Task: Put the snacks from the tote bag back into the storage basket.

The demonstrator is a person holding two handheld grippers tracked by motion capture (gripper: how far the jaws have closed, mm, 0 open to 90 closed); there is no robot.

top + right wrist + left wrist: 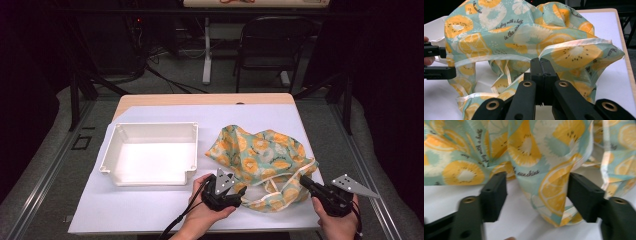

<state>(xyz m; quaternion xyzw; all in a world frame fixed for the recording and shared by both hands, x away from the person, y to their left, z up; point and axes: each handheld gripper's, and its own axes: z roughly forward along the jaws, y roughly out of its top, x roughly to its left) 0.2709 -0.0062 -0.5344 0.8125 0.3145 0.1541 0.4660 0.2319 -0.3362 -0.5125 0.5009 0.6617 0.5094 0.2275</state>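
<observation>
A crumpled mint-green cloth printed with yellow citrus slices and edged in cream trim (260,160) lies on the white-covered bench (150,210), just right of an empty white plastic tray (150,152), touching neither wall of it. From the high view, the left gripper (239,196) points at the cloth's near left corner, while the right gripper (303,181) meets the cream edge on the near right.

In the right gripper view its fingers (541,75) are pressed together on the cloth's trimmed edge, lifting a fold; the pinched strip itself is hidden between the pads. In the left gripper view the left gripper's fingers (494,195) stand partly apart with a hanging fold of the cloth between them. The right-hand finger sits close against the fabric, though motion blur makes it hard to tell whether either pad actually touches.

Much of the cloth's shape is lost in its own folds, and a printed line of script on it is only partly legible. The person's hand (200,215) and other hand (337,225) are cut off by the bottom edge. A dark chair (272,45) stands behind the bench in shadow.
</observation>
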